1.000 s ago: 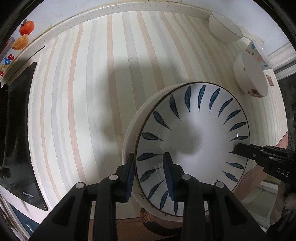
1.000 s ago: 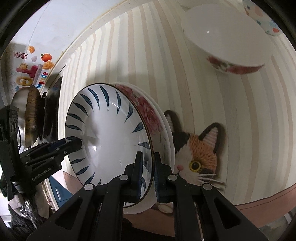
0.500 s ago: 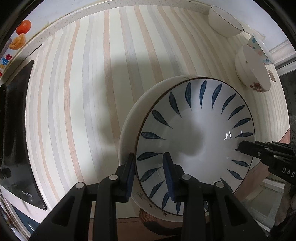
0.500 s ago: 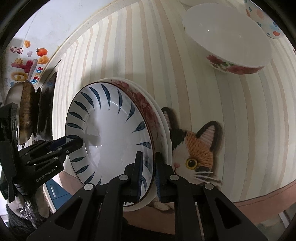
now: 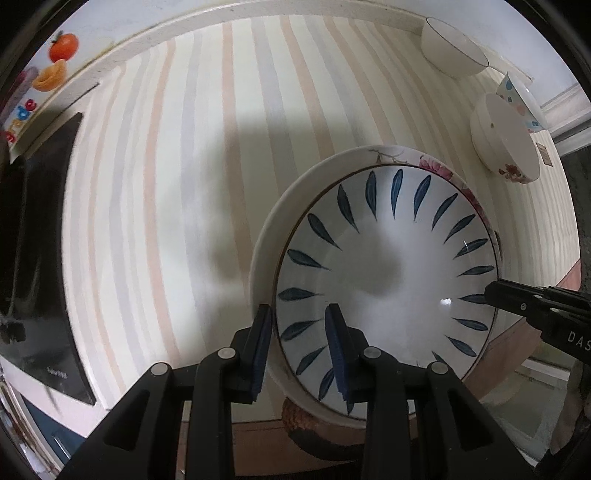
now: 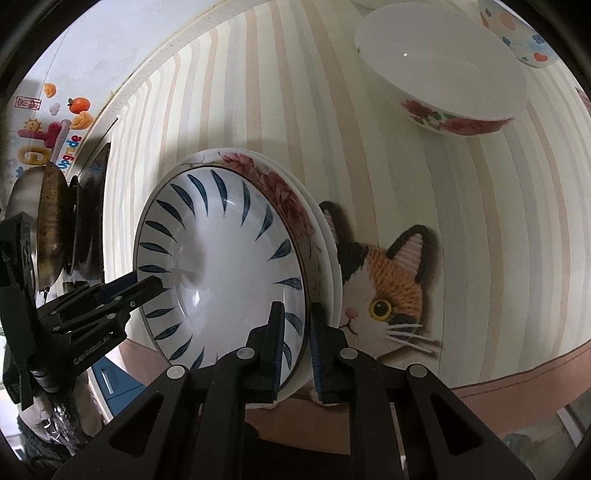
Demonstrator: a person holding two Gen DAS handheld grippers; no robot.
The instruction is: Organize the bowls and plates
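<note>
Gripping opposite edges of the same dish right now: the left gripper (image 5: 300, 345) has its blue pads clamped over the near rim of the white blue-leaf-patterned ceramic plate (image 5: 388, 280), one pad inside, one outside. The right gripper (image 6: 296, 341) is pinched on the rim on the other side, pads pressed tight against it. In the left wrist view the right one's black tip pokes in from the right edge, touching the rim.

That leaf plate sits nested on a bigger white plate with pink flowers on its border (image 6: 280, 192), and there looks to be another plain white rim under that, hard to be sure. The stack sits on the cream, peach and grey striped counter mat (image 5: 177, 184), partly covering a knitted calico cat-face coaster (image 6: 388, 288).

Farther back: a white bowl with red flowers on its side (image 6: 443, 77), a colourful spotted bowl (image 6: 517, 33) just beside it, and a plain white bowl (image 5: 452, 50) near the wall. A black stovetop (image 5: 37, 258) sits off to the side.
</note>
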